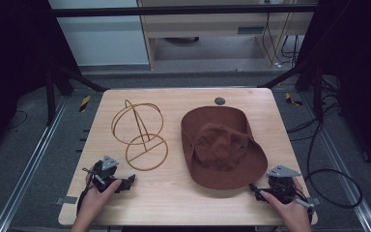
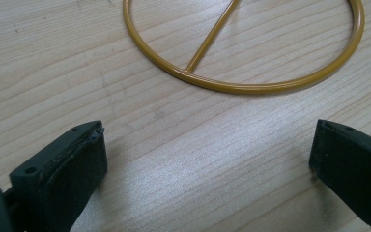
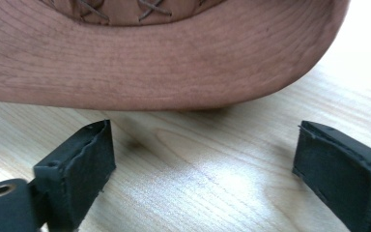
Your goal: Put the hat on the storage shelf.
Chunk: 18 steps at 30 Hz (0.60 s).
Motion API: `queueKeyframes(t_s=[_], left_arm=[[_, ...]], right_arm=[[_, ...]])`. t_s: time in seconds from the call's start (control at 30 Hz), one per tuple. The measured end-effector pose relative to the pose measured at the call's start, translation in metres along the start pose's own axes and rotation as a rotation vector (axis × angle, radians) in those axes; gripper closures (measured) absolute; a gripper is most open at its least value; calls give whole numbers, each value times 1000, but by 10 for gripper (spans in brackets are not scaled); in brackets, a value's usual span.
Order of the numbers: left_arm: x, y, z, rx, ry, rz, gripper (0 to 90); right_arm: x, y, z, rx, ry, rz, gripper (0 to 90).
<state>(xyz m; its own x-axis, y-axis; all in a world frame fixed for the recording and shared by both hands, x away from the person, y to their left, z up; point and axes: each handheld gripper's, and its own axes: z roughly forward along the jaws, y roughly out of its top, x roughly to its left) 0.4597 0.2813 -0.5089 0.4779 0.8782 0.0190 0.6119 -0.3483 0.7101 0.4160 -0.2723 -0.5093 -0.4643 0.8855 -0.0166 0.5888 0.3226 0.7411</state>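
High view: hat (image 1: pixel 222 145) lying beside wire stand (image 1: pixel 140 133) on table (image 1: pixel 174 198); left gripper (image 1: pixel 125 183), right gripper (image 1: pixel 257 189) both resting jaws apart

A brown, wide-brimmed felt hat (image 1: pixel 224 147) with a dented crown and stitched band lies crown-up on the right half of the light wooden table. To its left, well apart, stands a mustard-yellow wire hat stand (image 1: pixel 140 133): a flat ring base with an upright hooped frame.

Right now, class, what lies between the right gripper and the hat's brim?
Only bare wooden table. In the right gripper view, the open right gripper faces the brown hat with nothing on the strip of wood between.
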Motion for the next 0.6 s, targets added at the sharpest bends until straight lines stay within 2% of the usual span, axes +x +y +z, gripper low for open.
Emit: queueKeyframes(t_s=[0.07,0.27,0.43,0.6], left_arm=[[0,0,0,1,-1,1,0],[0,0,0,3,-4,4,0],[0,1,0,2,-5,5,0],[0,1,0,5,-9,12,0]], right_arm=[[2,1,-4,-17,8,0,76],[6,-1,-14,-15,5,-18,75],[5,-2,-24,-40,19,1,77],[2,-2,-32,-40,7,10,91]])
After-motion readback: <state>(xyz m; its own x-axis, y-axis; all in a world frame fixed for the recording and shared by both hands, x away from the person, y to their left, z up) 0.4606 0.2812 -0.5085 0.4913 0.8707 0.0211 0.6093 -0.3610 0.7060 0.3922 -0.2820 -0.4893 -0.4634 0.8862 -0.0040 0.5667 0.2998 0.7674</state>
